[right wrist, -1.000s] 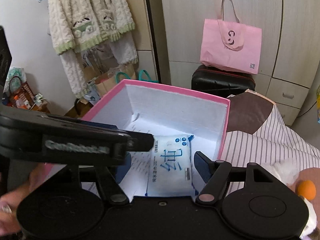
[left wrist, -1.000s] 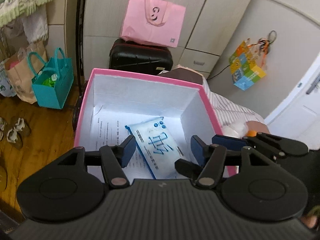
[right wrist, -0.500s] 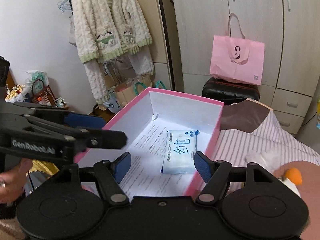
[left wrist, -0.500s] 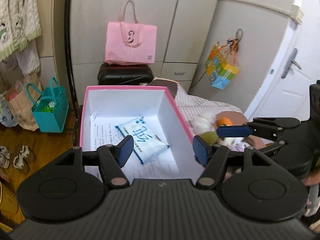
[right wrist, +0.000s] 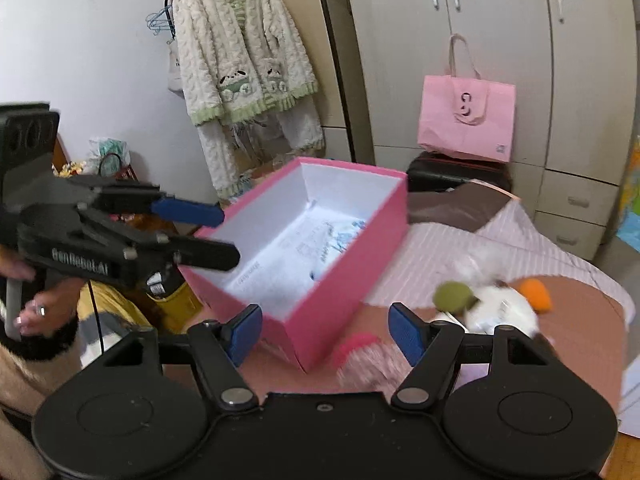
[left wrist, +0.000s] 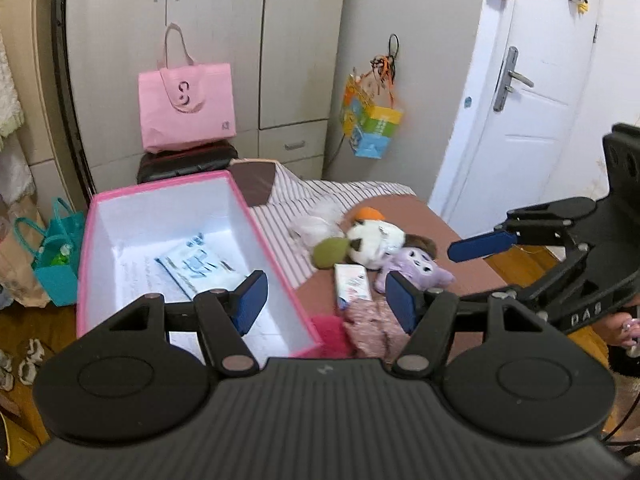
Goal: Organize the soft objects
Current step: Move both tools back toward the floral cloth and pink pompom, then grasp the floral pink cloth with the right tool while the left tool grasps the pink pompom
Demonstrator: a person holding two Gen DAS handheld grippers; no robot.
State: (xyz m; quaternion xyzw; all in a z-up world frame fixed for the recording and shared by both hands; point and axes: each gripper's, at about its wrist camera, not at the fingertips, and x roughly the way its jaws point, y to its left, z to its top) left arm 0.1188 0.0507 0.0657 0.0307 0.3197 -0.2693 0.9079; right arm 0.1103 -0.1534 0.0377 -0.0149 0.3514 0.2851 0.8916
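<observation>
A pink box (left wrist: 160,190) with white walls stands on the bed, and a blue-and-white tissue pack (left wrist: 200,268) lies flat inside it. To its right lie a white plush toy (left wrist: 376,240) with orange and green parts, a purple plush (left wrist: 416,264), a small flat pack (left wrist: 352,284) and a fuzzy pink item (left wrist: 332,332). My left gripper (left wrist: 326,300) hangs open above the box's right front corner, nothing between its pads. My right gripper (right wrist: 325,334) is open and empty over the box's near corner (right wrist: 340,300) and the pink item (right wrist: 356,350).
A pink tote bag (left wrist: 186,108) rests on a black suitcase (left wrist: 188,164) by the grey wardrobe. A teal bag (left wrist: 56,264) stands on the floor at left. A white door (left wrist: 532,92) is at right. A cream cardigan (right wrist: 240,60) hangs behind the box.
Both grippers have drawn back and up from over the box and swung right, bringing the toys into view. The tissue pack stays in the box.
</observation>
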